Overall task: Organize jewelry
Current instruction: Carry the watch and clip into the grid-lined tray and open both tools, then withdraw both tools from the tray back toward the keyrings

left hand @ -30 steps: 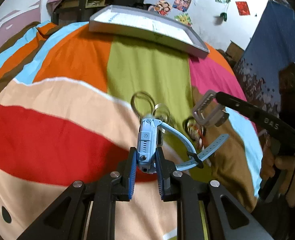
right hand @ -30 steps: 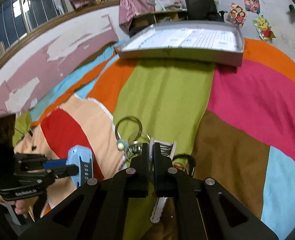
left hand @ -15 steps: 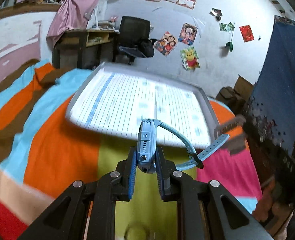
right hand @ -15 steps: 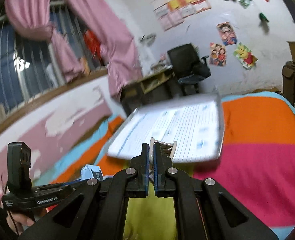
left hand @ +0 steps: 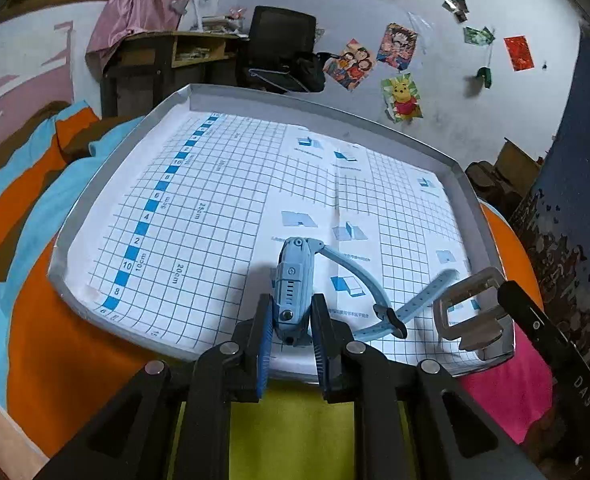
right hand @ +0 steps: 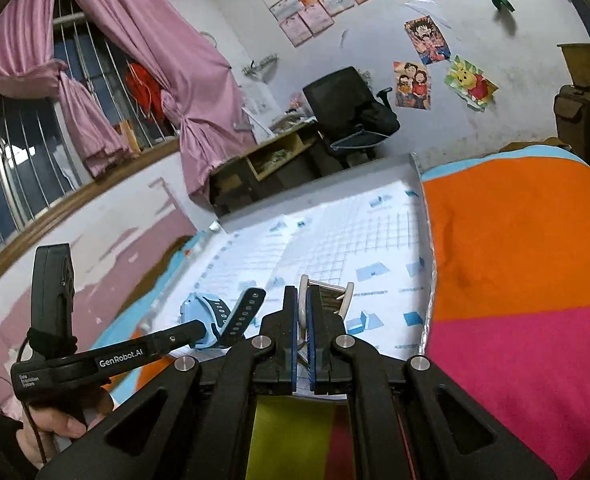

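My left gripper (left hand: 292,308) is shut on the body of a light blue watch (left hand: 293,276), whose strap curls out to the right. It hangs just above the near edge of a grey tray (left hand: 199,216) lined with gridded paper. To its right, my right gripper (left hand: 505,294) holds a silver cuff bracelet (left hand: 469,312) over the tray's near right corner. In the right wrist view, the right gripper (right hand: 302,300) is shut on the cuff bracelet (right hand: 329,292) above the tray (right hand: 375,236). The left gripper (right hand: 201,328) with the watch (right hand: 199,308) is on the left.
The tray lies on a bedspread (left hand: 47,320) of orange, blue, green and pink patches. Behind it stand a wooden desk (left hand: 167,56) and a black office chair (left hand: 283,52) against a wall with posters. A hand (right hand: 63,424) grips the left gripper's handle.
Both grippers have moved forward, away from the loose rings on the bedspread, to above the tray's near edge. Each still holds its piece, the watch and the cuff bracelet.
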Available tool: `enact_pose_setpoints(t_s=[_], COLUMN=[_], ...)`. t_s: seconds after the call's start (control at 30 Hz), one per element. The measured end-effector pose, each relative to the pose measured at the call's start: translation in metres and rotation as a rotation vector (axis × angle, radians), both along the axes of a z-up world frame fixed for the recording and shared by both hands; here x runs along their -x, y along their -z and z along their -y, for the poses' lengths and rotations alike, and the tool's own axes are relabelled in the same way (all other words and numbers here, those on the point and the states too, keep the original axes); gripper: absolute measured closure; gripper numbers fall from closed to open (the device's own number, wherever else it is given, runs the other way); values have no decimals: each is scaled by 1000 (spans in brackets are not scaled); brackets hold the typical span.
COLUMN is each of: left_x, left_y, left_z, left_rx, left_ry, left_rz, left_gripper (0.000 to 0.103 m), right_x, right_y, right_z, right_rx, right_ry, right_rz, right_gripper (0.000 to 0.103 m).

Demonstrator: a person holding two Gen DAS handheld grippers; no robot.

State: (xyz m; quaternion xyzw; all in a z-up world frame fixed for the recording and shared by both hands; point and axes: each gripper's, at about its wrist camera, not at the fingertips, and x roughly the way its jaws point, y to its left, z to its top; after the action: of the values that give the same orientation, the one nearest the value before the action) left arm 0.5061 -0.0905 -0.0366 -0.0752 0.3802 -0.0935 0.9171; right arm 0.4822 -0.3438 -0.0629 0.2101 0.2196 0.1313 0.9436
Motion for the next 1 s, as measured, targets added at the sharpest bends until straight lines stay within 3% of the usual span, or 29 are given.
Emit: enact_pose_setpoints(t_s=[0.07, 0.2, 0.23, 0.27, 0.3, 0.33, 0.53, 0.6, 0.83, 1.0], left_x=[1, 9, 12, 17, 24, 27, 60, 77, 141, 185], left_y=[1, -4, -6, -9, -13, -17, -44, -55, -86, -94], left_z=[1, -3, -5, -7, -12, -14, -27, -31, -46, -54], left_rx=[8, 10, 17, 23, 28, 33, 20, 21, 26, 9], left_ry=[-8, -49, -56, -68, -87, -94, -99, -112, -145, -182], left_rz=[-4, 2, 15, 31, 61, 77, 172, 224, 367, 425], left_gripper=[81, 58, 51, 36, 30, 29, 15, 6, 0, 0], right_x=[-3, 1, 3, 9, 11, 14, 39, 52, 107, 156], right_y=[1, -6, -7, -8, -9, -11, -30, -40, -79, -105], right_z=[-4, -8, -10, -7, -7, -6, -1, -3, -12, -20], right_rx=[35, 108, 132, 146, 159, 165, 174, 183, 252, 276], right_ry=[8, 30, 40, 49, 60, 70, 121, 137, 167, 181], right_rz=[-8, -18, -26, -29, -31, -27, 11, 43, 153, 217], right_gripper=[99, 98, 95, 85, 78, 66, 62, 51, 26, 10])
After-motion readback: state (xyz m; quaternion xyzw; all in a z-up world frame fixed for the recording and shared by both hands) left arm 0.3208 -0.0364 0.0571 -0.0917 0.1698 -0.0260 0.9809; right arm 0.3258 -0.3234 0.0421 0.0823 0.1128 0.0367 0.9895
